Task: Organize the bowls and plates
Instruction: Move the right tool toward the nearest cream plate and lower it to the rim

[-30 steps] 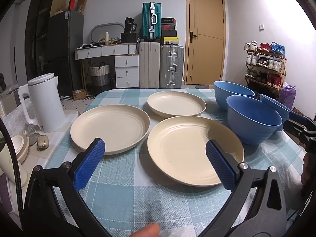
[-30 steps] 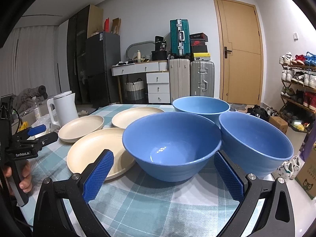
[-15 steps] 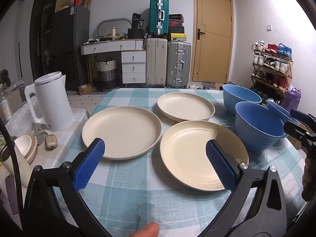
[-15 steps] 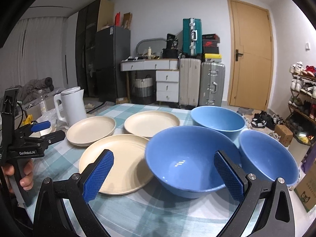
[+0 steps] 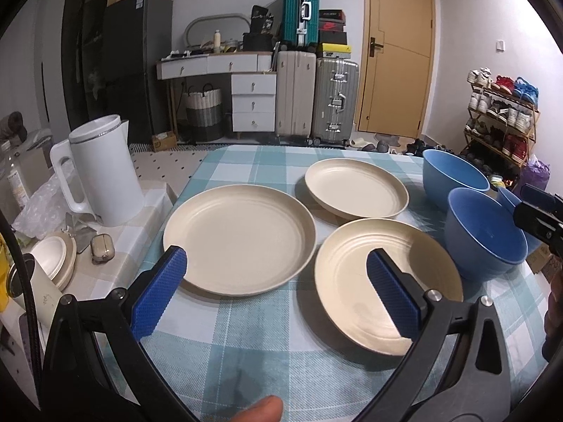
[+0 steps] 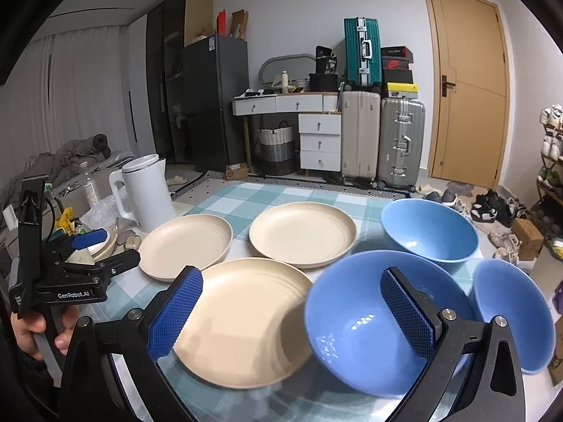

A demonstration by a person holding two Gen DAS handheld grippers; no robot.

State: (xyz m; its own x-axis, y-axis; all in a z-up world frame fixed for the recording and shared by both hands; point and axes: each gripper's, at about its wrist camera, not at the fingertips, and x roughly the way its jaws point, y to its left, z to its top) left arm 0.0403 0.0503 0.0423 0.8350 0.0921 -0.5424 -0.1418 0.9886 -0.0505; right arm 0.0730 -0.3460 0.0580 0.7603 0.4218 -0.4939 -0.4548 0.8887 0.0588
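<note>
Plates (image 5: 239, 239) and bowls (image 6: 373, 323) are seen upright, rims up, on the checked table (image 5: 246, 344), bowls right of the plates; both grippers (image 5: 278, 295) (image 6: 292, 313) are held spread, nothing gripped.

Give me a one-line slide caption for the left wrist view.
Open left hand-held gripper hovers over three cream plates beside blue bowls on a checked tablecloth.
</note>
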